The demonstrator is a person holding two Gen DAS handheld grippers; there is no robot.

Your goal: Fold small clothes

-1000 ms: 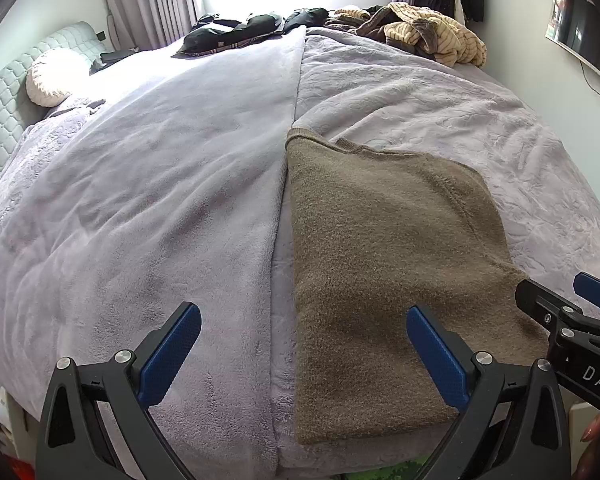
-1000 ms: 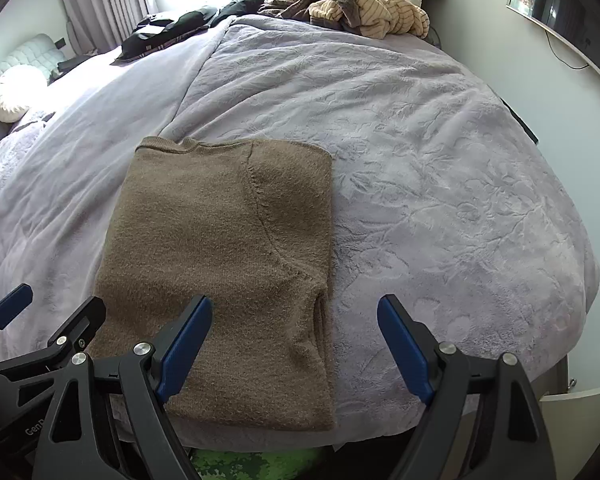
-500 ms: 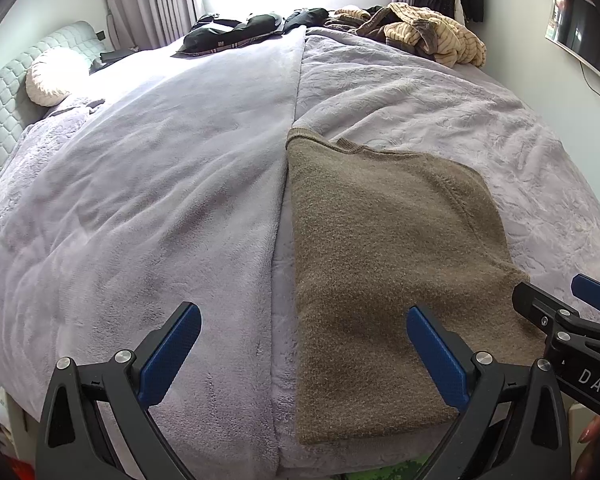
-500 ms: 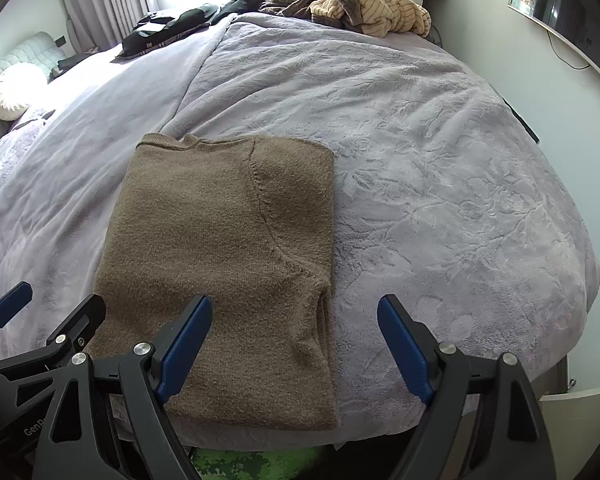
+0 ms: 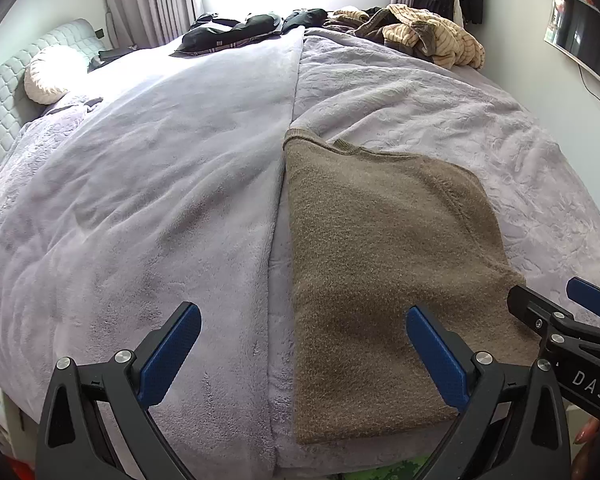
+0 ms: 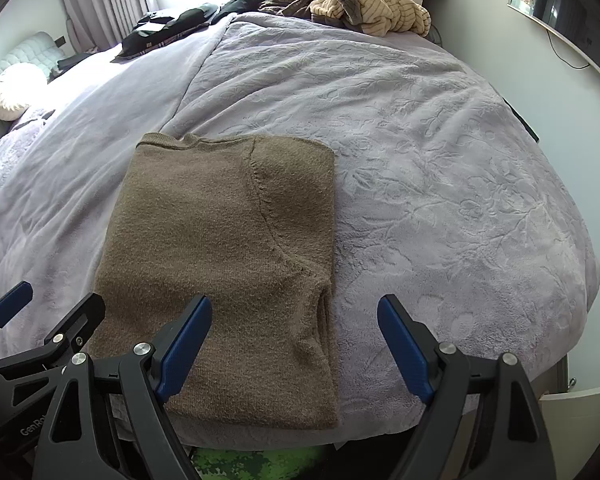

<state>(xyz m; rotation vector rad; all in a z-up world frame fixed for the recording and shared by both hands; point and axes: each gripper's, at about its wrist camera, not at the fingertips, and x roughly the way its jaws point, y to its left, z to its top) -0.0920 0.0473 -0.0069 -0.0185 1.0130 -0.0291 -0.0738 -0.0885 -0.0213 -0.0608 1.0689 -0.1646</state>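
Note:
A brown knit sweater lies folded into a long rectangle on the lilac bed cover, its near end at the bed's front edge. It shows in the right wrist view too. My left gripper is open and empty, held above the near edge, with its right finger over the sweater's left part. My right gripper is open and empty above the sweater's near right corner. The right gripper's fingers show at the right edge of the left wrist view.
A pile of tan and brown clothes and dark garments lie at the bed's far end. A white round cushion sits by the headboard at left. A wall screen hangs at right. Green floor shows below the bed's edge.
Both grippers have drifted slightly forward and stay open. The sweater has not moved.

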